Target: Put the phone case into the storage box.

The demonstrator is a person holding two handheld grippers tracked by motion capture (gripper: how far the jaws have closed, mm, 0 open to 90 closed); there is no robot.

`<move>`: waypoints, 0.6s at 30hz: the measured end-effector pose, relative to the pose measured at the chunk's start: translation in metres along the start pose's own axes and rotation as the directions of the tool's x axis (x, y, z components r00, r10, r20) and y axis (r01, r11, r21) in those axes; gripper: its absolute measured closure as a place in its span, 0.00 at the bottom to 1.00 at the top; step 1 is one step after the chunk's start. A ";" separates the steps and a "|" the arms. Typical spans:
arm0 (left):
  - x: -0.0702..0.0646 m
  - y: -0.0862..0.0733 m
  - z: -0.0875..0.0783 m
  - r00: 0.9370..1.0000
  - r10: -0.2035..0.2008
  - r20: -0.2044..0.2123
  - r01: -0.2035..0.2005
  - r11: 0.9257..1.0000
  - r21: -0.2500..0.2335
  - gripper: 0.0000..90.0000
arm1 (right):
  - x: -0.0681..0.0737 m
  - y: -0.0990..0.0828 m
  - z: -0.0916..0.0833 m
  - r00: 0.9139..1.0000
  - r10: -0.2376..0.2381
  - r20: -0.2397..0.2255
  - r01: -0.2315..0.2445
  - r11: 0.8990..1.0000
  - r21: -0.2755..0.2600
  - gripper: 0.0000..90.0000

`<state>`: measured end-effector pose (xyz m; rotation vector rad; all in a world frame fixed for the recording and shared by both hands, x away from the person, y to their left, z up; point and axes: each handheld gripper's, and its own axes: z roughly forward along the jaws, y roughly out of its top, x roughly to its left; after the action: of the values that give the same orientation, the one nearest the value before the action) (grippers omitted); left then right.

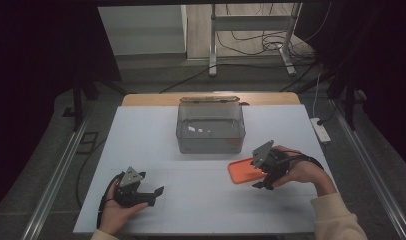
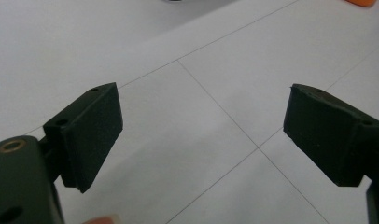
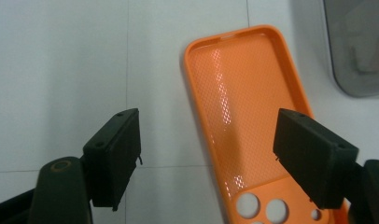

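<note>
We see one orange phone case [image 3: 246,116] lying flat on the tabletop [image 1: 201,200], at five o'clock of one grey bin [image 1: 211,131]. Right gripper [image 3: 211,154] hovers above it, fingers released; left gripper [image 2: 201,135] likewise spread, holding nothing.

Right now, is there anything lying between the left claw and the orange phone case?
No. In the high view only bare white table lies between the left claw and the orange phone case.

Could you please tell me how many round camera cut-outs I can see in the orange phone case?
3, all at the case's near end in the right gripper view: two large holes side by side, one small hole beside them. The frame edge may hide more.
</note>
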<state>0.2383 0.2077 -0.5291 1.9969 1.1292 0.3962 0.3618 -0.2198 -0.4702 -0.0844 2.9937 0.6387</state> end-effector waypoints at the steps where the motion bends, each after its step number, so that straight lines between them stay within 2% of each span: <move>1: 0.000 0.000 0.000 1.000 0.001 -0.001 -0.001 1.000 0.001 0.13 | 0.000 0.000 0.001 1.000 0.002 -0.001 -0.002 1.000 0.002 0.26; 18: 0.000 0.000 0.000 1.000 0.002 -0.002 -0.002 1.000 0.002 0.13 | -0.006 -0.003 0.011 1.000 0.010 -0.023 -0.009 0.999 0.049 0.30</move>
<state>0.2383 0.2079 -0.5293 1.9996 1.1298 0.3985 0.3685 -0.2184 -0.4807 -0.0754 3.0319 0.5684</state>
